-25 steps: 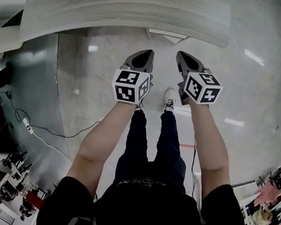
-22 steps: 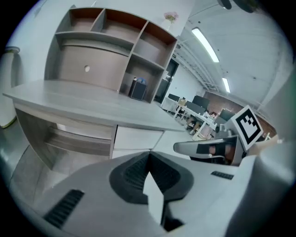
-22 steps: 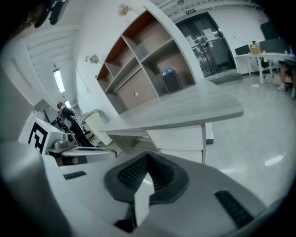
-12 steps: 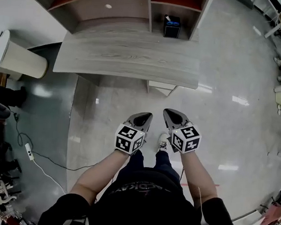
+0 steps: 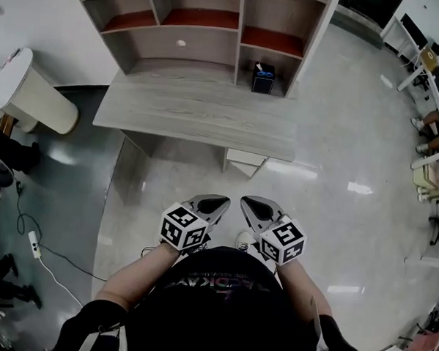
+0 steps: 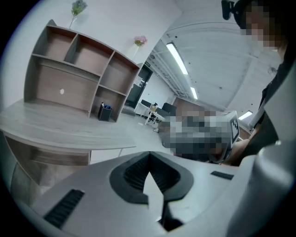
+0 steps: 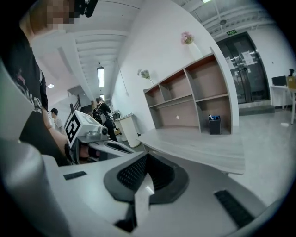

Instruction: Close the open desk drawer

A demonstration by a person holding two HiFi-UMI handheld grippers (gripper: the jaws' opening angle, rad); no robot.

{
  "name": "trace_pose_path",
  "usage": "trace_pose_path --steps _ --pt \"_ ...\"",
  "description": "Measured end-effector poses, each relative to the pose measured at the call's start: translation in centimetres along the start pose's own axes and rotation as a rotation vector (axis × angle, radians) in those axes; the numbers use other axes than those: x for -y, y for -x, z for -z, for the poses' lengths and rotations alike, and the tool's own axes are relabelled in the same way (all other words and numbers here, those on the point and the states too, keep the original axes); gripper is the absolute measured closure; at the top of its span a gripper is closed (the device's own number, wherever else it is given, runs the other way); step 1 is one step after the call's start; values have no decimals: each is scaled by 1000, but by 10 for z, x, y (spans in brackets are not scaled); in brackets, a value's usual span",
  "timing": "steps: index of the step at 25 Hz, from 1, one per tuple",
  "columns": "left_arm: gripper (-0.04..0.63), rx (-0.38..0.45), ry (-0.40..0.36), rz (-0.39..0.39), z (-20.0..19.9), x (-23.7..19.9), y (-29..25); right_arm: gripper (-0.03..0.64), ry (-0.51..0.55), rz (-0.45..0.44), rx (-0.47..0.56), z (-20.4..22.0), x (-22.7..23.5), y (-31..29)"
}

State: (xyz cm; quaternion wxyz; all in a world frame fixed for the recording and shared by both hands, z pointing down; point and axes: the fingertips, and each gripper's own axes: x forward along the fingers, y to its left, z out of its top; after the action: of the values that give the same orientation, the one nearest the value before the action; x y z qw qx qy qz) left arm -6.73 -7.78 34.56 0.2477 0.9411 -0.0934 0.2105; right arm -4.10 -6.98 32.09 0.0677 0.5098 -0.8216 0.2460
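Drawer: the desk drawer (image 5: 244, 162) juts out from under the desk's front edge, right of middle; the top hides most of it, so its inside cannot be seen
Left gripper (image 5: 215, 202): fingers pressed together, empty, held above the floor, well apart from the drawer
Right gripper (image 5: 250, 204): fingers likewise together, empty, just beside the left
Desk (image 5: 193, 118): pale wood grain, with a shelf unit (image 5: 212, 31) at its back; a small dark box (image 5: 263, 78) stands in one lower compartment
Room: glossy grey floor (image 5: 336, 184); a cable (image 5: 46, 261) trails at the left
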Motion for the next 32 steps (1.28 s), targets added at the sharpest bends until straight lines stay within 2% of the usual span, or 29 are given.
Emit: trace_pose_path --steps 2,4,6,9,32 --pt "584 26 -8 13 -7 5 4 600 -24 -23 11 -3 -11 3" --pt "584 42 -49 25 -15 10 8 600 -48 -42 18 -4 -17 5" --pt "584 48 -92 31 -20 14 11 600 -55 -44 21 -6 -17 5" --pt "584 46 -112 35 -21 15 16 600 -74 -48 32 -11 -17 3" --pt "584 32 -75 43 -7 20 16 600 -80 -55 3 3 -25 6"
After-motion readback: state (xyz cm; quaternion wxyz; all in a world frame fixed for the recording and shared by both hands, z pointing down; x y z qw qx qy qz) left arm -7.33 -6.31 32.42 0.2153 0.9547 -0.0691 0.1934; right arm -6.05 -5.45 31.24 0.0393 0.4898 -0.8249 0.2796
